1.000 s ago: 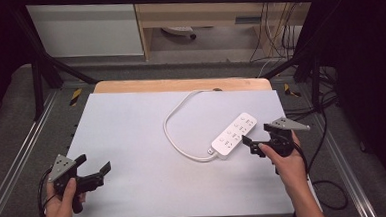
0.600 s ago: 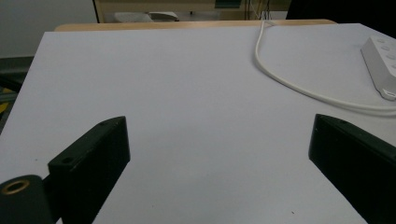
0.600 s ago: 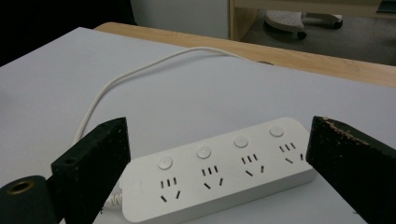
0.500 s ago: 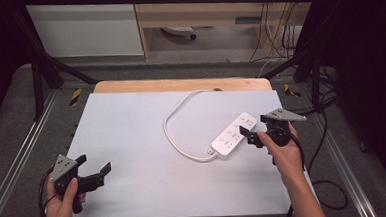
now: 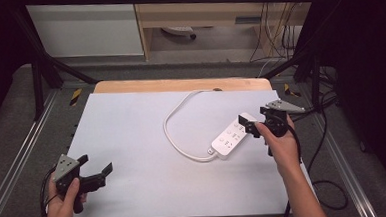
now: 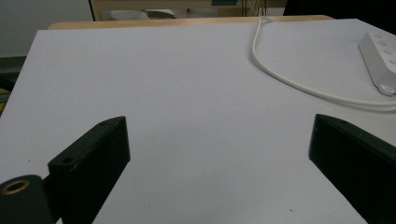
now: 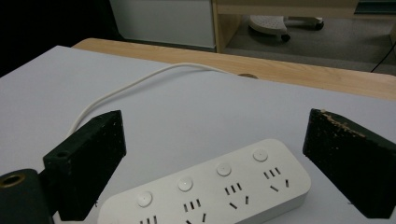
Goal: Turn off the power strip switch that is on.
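While the right claw point(image 5: 250, 124) hangs over the far end of the white power strip point(image 5: 231, 137), its jaws are spread wide with nothing between them, one on either side of the strip's width as the right gripper view shows. The strip lies flat on the right half of the grey tabletop point(image 5: 132, 136), set at a slant, its white cord point(image 5: 175, 139) looping leftward and then away to the far edge. The left claw point(image 5: 95, 174) waits at the near left corner, also spread and empty, well apart from everything. The risk I'd judge from here is a skewed grip: the strip is smooth and broad, so if the jaws close off-centre or on a rounded corner, it could squirt out or swivel. The cord could also drag and tug the strip back if it is lifted quickly.
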### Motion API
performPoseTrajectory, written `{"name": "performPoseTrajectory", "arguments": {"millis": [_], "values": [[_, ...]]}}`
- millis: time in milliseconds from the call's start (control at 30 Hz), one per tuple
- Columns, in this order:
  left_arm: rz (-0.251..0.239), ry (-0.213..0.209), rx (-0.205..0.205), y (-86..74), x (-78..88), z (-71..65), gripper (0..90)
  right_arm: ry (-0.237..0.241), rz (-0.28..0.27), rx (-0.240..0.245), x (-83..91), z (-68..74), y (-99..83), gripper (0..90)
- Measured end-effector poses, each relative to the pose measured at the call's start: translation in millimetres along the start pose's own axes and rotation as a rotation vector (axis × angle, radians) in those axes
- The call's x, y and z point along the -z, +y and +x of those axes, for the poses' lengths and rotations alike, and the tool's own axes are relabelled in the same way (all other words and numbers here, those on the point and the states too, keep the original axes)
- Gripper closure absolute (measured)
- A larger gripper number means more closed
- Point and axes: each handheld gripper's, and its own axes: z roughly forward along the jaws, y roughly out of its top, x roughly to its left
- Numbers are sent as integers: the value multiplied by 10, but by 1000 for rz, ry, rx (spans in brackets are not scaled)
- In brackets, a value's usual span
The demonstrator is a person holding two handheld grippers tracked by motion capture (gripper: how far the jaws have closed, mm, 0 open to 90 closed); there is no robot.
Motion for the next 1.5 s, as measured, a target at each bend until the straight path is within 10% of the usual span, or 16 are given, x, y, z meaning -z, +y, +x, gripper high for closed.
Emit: {"name": "performPoseTrajectory", "arguments": {"millis": [467, 1000, 1500], "values": [[10, -1, -11, -10, -10, 2, 52, -55, -2, 5, -137, -75, -12, 167], [19, -14, -17, -15, -23, -13, 52, -24, -8, 32, -271, -19, -45, 604], [24, -14, -24, -18, -26, -21, 52, -20, 0, 55, -357, 23, -83, 753]]}}
